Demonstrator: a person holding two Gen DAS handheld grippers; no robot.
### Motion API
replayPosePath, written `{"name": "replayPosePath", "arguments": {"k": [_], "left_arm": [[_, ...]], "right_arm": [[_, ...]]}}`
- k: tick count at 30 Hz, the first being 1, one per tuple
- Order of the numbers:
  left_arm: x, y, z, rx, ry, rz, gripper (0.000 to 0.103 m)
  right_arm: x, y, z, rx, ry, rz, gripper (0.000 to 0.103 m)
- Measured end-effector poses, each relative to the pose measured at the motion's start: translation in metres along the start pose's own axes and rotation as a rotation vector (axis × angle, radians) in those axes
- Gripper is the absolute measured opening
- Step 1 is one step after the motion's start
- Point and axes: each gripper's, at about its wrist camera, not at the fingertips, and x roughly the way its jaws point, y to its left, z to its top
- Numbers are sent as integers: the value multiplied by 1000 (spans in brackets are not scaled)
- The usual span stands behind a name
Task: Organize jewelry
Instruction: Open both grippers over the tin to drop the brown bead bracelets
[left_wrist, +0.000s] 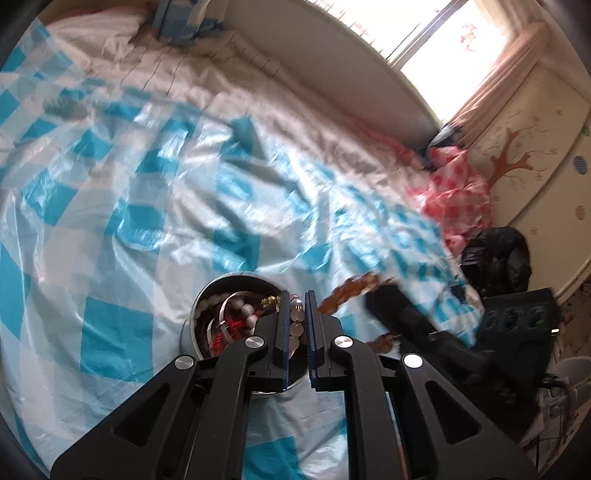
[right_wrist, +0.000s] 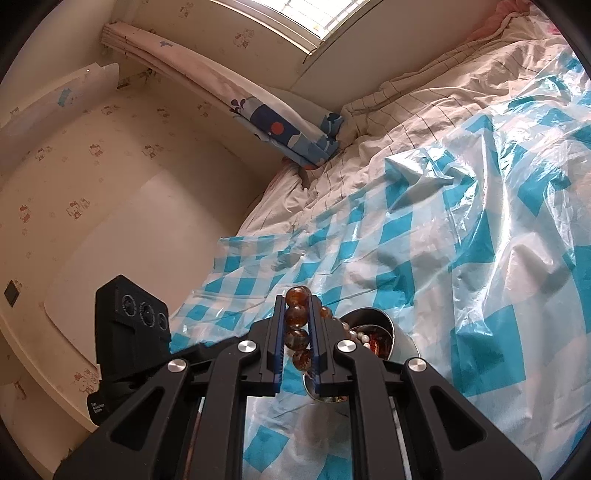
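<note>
A round metal tin full of jewelry stands on the blue-and-white checked plastic sheet on the bed; it also shows in the right wrist view. My left gripper is shut on a pale pearl-bead strand right over the tin's right edge. My right gripper is shut on an amber bead bracelet, held just left of the tin. The bracelet and the right gripper's black body show blurred in the left wrist view, right of the tin.
The checked plastic sheet covers a wrinkled bedspread. A pink patterned bag and a black bag lie at the bed's edge. The wall and a folded quilt border the bed.
</note>
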Motion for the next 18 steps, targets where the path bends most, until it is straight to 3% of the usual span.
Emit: {"name": "replayPosePath", "arguments": {"k": [6,8,10,18], "left_arm": [[11,9,-2,-15,47,105,8],[6,12,0,-28,33,125,19],[-5,17,3,-53,-6,139,42],[-34,41,14,-187,-98,138,53]], "right_arm": [[10,0,-1,-13,19,-27,13],[13,-1,-2,-14,25,-35,13],[16,-1,-3,-24,35,-51,13],[38,7,-10,-101,92,-108,13]]}}
